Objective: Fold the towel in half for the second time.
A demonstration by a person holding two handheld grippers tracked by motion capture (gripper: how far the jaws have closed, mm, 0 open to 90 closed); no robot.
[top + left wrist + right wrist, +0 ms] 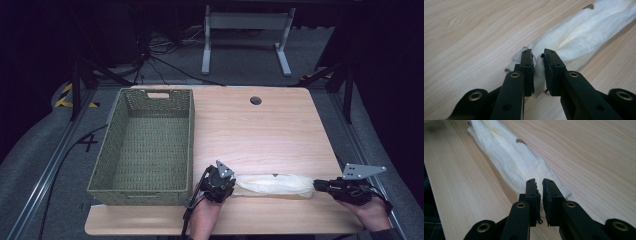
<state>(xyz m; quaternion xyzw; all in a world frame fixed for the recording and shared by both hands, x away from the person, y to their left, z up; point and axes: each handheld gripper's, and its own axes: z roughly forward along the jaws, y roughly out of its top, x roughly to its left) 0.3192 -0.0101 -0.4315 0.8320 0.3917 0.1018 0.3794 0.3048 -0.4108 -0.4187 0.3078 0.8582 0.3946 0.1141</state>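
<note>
In the high view, the long cream-white rolled cloth (274, 185) lies along the wooden table (260, 130) near the lower edge, its long axis running left-right between the left gripper (231, 181) and right gripper (317, 186). The left gripper view shows narrow jaws pinching one cloth end (538, 75) at centre. In the right gripper view the jaws stand nearly closed at the other end (554, 185); whether they grip cloth is unclear.

I count one white cloth (272, 185) on the bench (260, 130), rolled into a single long bundle. One green woven basket (122, 192) sits on the bench too, with one handle slot visible in its far wall. I have two tongs: the left tongs (231, 184) and the right tongs (316, 186), each with two black jaws. The bench has one round hole near its far edge. Two hands hold the tongs.
</note>
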